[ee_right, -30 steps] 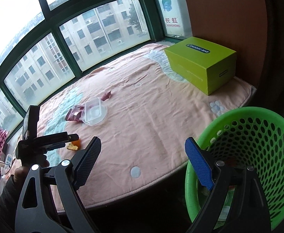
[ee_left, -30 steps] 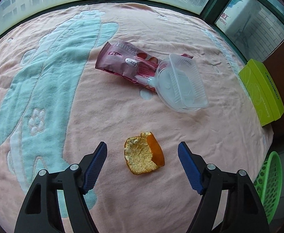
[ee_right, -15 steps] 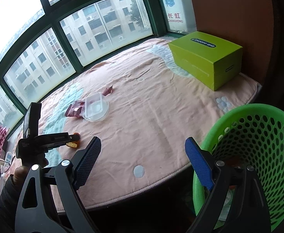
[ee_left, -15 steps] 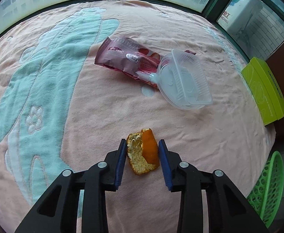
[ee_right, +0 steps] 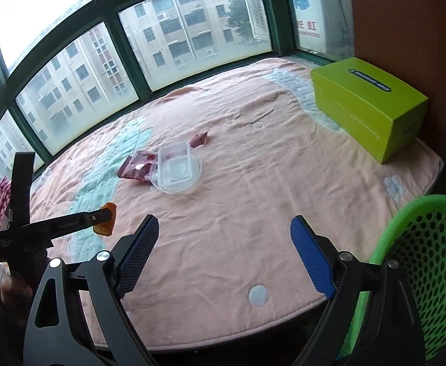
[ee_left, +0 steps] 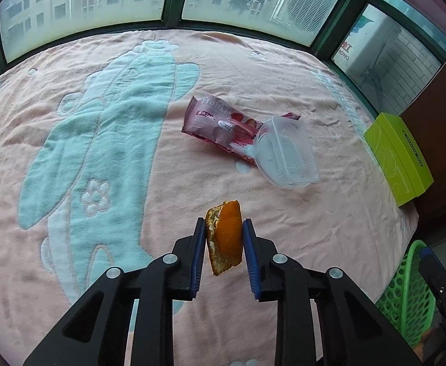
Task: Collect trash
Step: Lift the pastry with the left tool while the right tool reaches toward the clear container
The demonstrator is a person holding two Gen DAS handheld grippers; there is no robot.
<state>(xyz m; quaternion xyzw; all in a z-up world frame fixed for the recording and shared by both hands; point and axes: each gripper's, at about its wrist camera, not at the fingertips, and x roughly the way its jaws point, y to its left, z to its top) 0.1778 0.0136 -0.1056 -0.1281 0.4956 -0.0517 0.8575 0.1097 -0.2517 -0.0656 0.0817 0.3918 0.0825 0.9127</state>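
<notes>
My left gripper [ee_left: 224,228] is shut on a piece of orange peel [ee_left: 226,238] and holds it above the pink blanket [ee_left: 101,244]. It shows in the right wrist view too, at the left, with the peel [ee_right: 106,222] in its tips. A pink snack wrapper [ee_left: 217,122] and a clear plastic container [ee_left: 287,152] lie further out on the blanket; both also show in the right wrist view, the wrapper [ee_right: 137,167] beside the container [ee_right: 175,167]. My right gripper [ee_right: 224,247] is open and empty, beside a green mesh basket [ee_right: 430,262] at the blanket's near edge.
A lime-green box [ee_right: 366,106] stands at the right end of the blanket against a brown wall. Windows with dark green frames run along the far side. The basket [ee_left: 412,289] sits below the blanket's right edge.
My left gripper closed on the orange peel and lifted it off the blanket. My right gripper stayed open and shifted slightly by the basket.
</notes>
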